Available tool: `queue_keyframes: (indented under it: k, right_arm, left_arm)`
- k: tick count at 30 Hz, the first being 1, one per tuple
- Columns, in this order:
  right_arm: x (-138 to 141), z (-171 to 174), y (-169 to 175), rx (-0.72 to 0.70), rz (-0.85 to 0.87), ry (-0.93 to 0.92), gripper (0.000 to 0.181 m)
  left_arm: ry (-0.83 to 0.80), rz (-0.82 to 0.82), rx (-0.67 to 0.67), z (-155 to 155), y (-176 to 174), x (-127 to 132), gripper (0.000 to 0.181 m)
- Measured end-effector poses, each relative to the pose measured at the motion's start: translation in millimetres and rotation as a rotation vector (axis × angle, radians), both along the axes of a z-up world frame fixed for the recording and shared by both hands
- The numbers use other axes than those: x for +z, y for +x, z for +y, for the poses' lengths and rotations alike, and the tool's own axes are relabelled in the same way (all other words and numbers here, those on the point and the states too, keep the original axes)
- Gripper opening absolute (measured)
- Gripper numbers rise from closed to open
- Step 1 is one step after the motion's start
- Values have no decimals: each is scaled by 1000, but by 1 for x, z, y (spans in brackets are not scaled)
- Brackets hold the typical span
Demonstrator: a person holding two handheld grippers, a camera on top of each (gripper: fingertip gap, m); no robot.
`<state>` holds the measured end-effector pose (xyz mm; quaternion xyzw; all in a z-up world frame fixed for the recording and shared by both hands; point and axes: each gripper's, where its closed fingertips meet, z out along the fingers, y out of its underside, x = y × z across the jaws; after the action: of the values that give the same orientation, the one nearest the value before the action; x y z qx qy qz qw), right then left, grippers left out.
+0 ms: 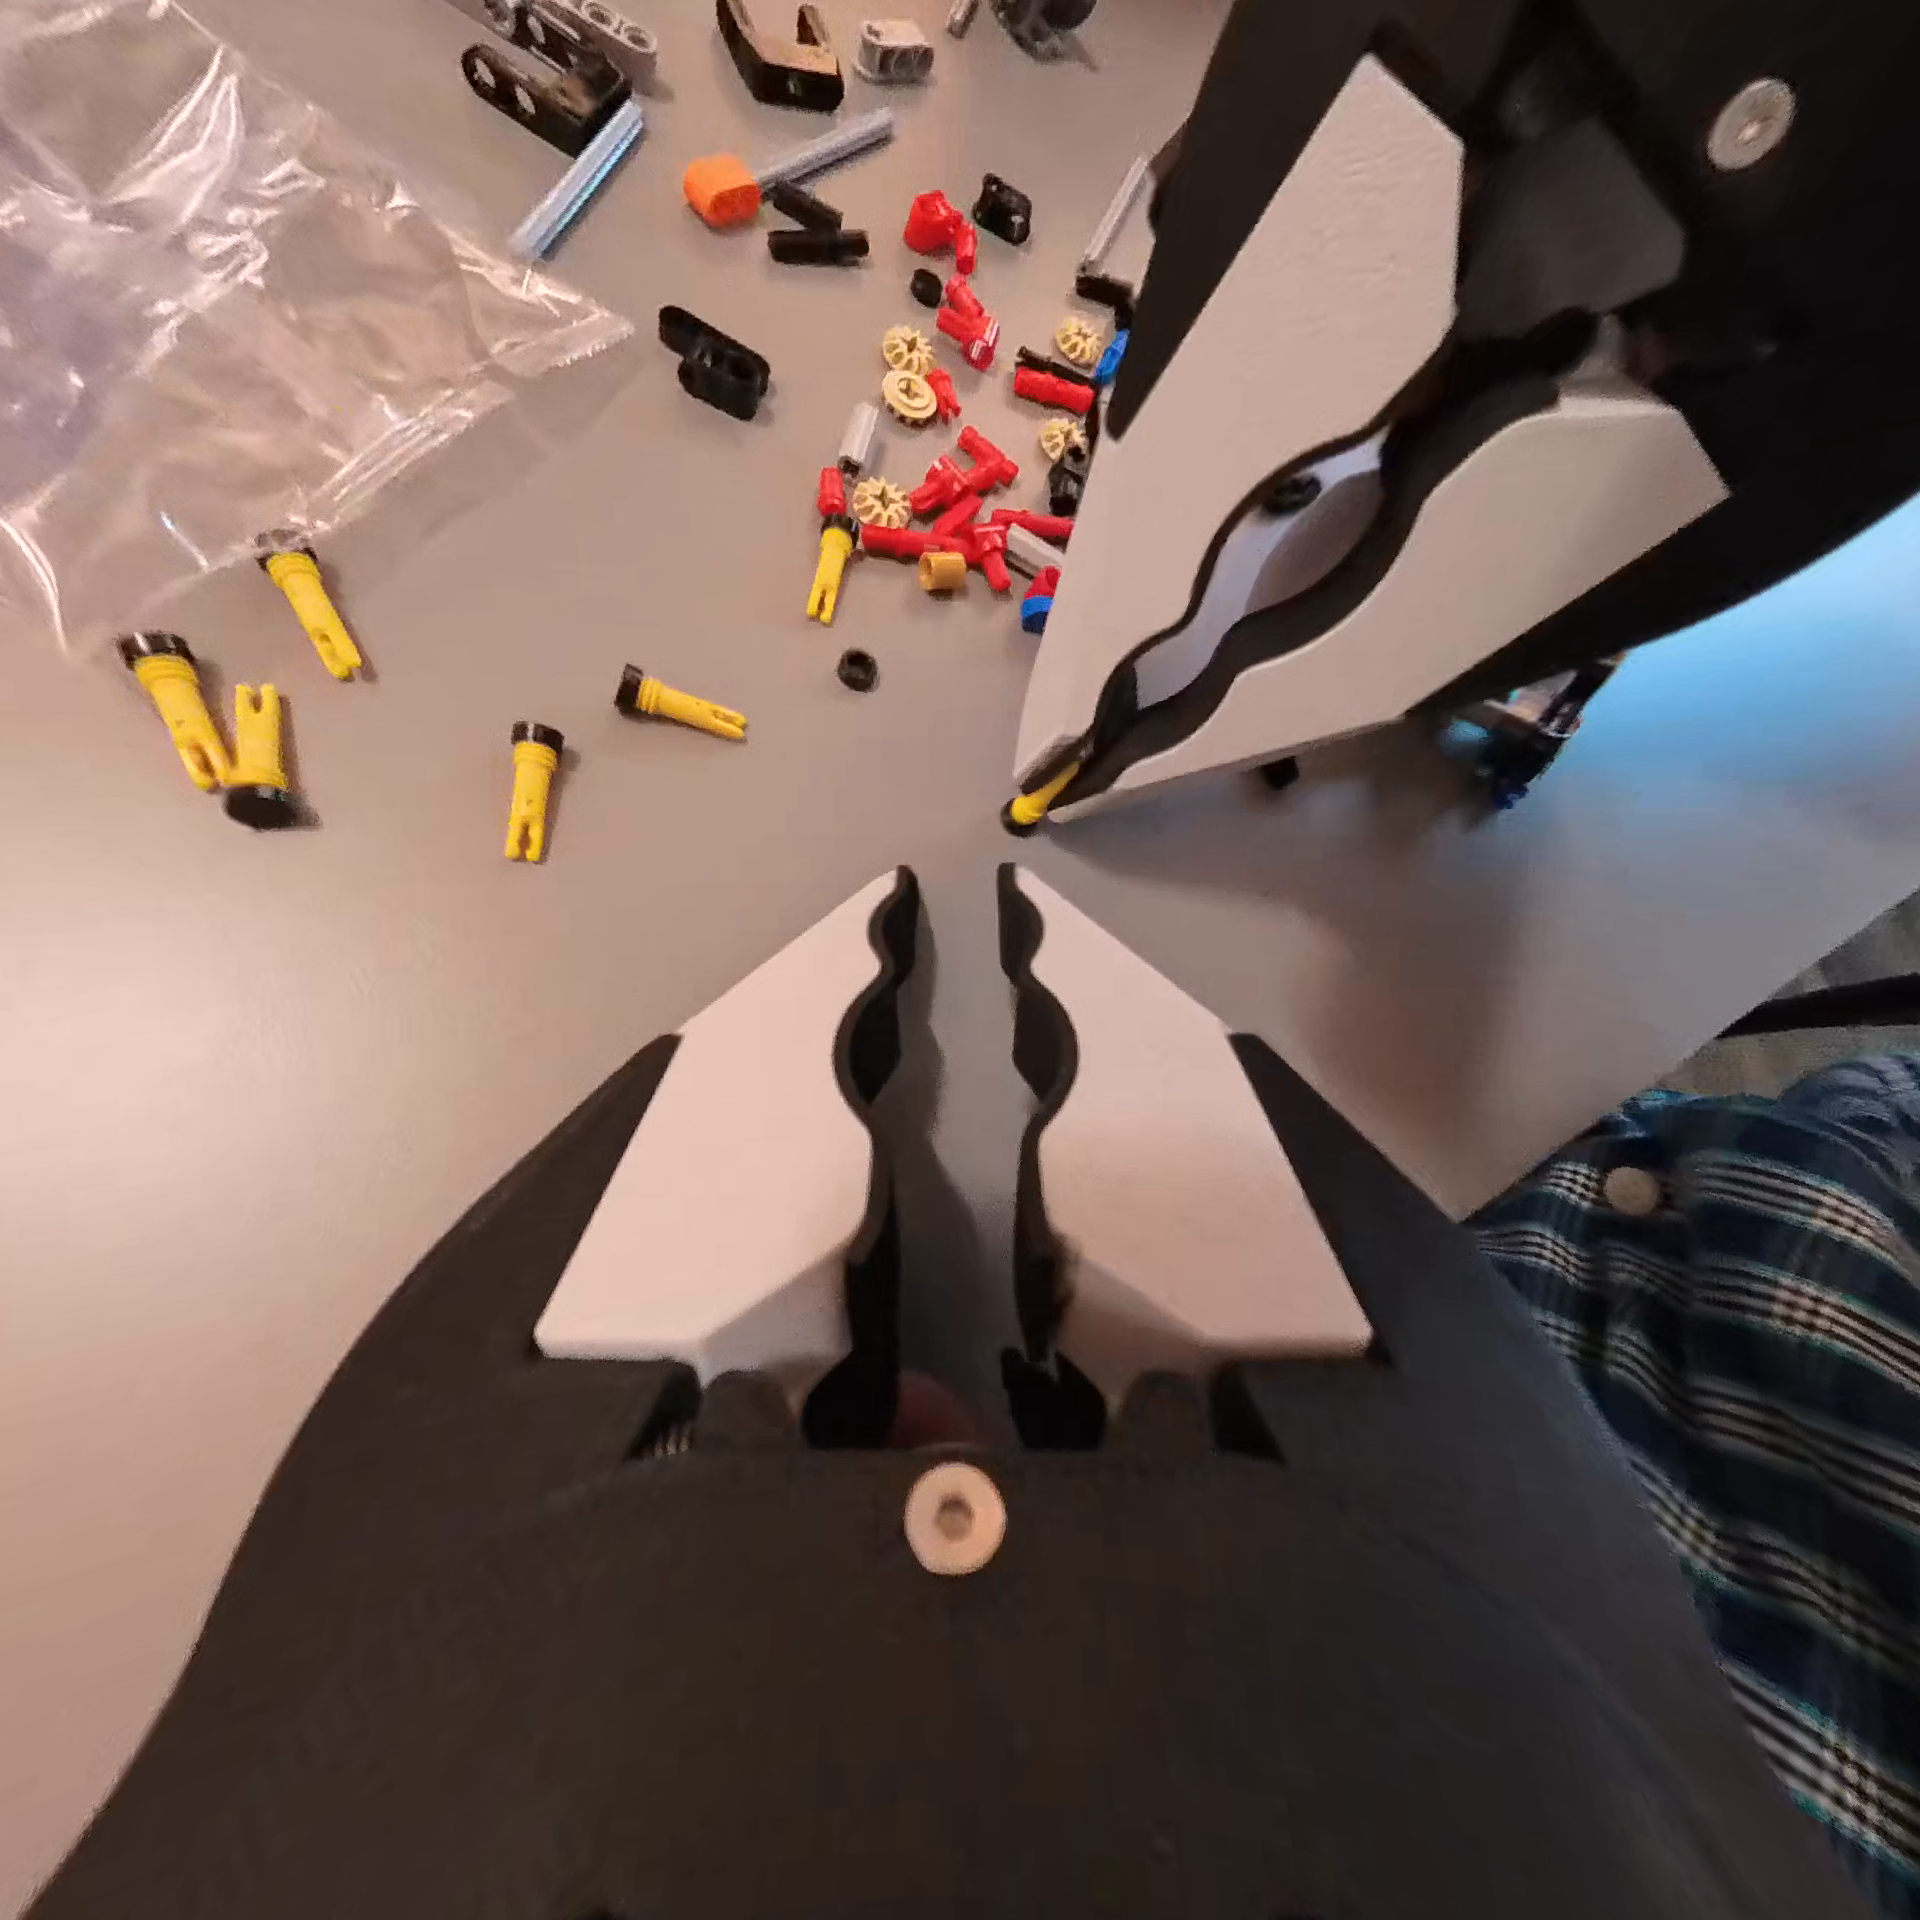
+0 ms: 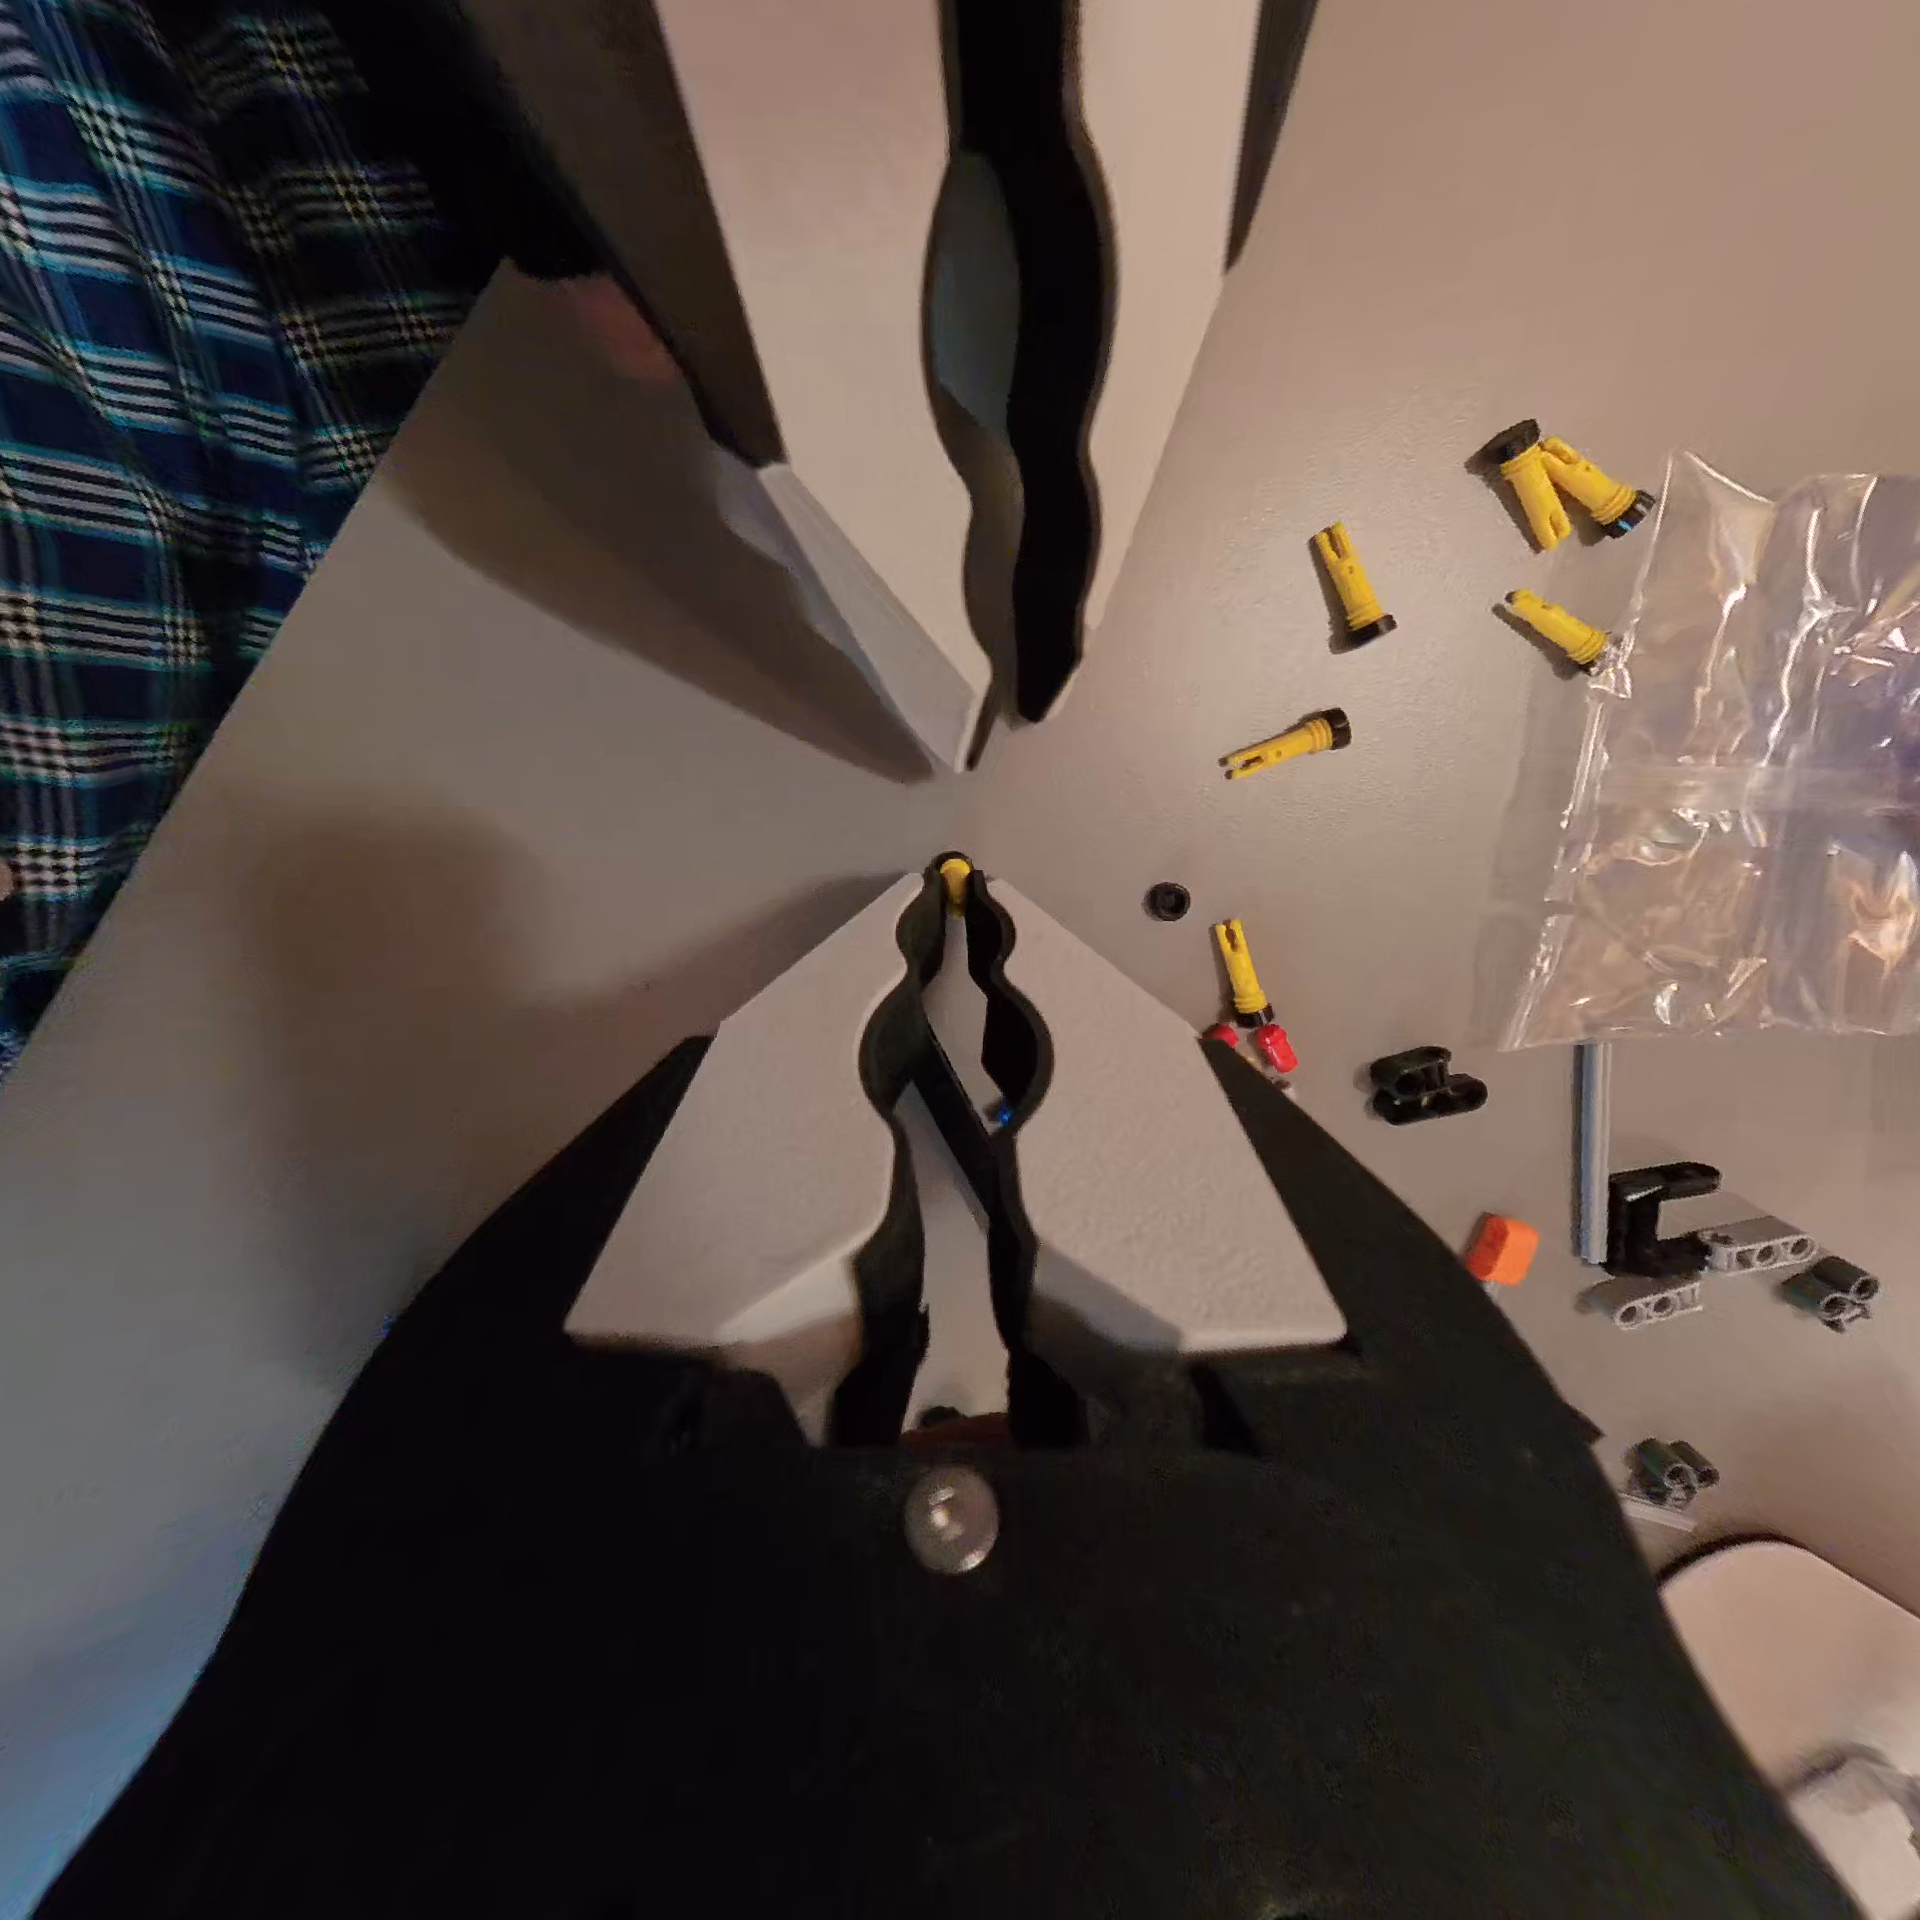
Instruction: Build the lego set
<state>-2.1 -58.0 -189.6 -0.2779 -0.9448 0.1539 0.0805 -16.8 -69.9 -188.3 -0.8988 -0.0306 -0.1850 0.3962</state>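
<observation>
Far left in your left wrist view, a clear plastic bag (image 1: 208,312) lies crumpled on the grey table (image 1: 312,1039), and nothing legible shows on it. Just near of the bag, loose yellow pins (image 1: 312,613) with black caps are scattered, two of them touching at the left edge, three more lying apart toward the middle. Further right sits a small black ring (image 1: 856,670), and beyond it a heap of red pins (image 1: 966,499) mixed with tan gears (image 1: 909,348). At the far edge you have black beams (image 1: 545,83), a light blue axle (image 1: 579,182) and an orange piece (image 1: 722,187). Your left gripper (image 1: 956,883) hovers over bare table, its fingers a little apart with nothing between them. Just right of its tips, your right gripper (image 1: 1044,795) comes in from the upper right, pinched tight on one yellow pin (image 1: 1034,805) whose black-capped end pokes out past the tips. From your right wrist view, that same held pin (image 2: 953,878) sits at the fingertips of the right gripper (image 2: 953,894), tips nearly meeting those of the left gripper (image 2: 1003,717) opposite. No brand marks or writing can be read anywhere. A plaid sleeve (image 1: 1766,1351) shows at the right.
</observation>
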Motion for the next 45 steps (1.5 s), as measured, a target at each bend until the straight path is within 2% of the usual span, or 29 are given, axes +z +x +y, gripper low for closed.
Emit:
queue_keyframes:
  k: [1,4,8,18,30,39,45]
  right_arm:
    - [0,0,0,9,2,13,2]
    - [0,0,0,42,5,58,2]
    - [0,0,0,90,7,112,1]
    - [-1,-4,-4,175,-2,208,2]
    - [-2,-4,-4,154,-92,101,2]
    - [-2,-5,-5,113,-64,45,2]
    - [-2,-7,-8,91,-16,27,2]
  left_arm:
    - [4,25,8,1,-3,1,13]
    - [-12,117,16,1,-13,-3,14]
    - [-10,77,-18,6,-4,-2,17]
    - [-14,60,-49,10,-6,-4,12]
    - [-13,36,-66,9,-4,-3,13]
    - [-10,39,-66,9,-4,-3,14]
    - [19,33,-55,8,-6,2,21]
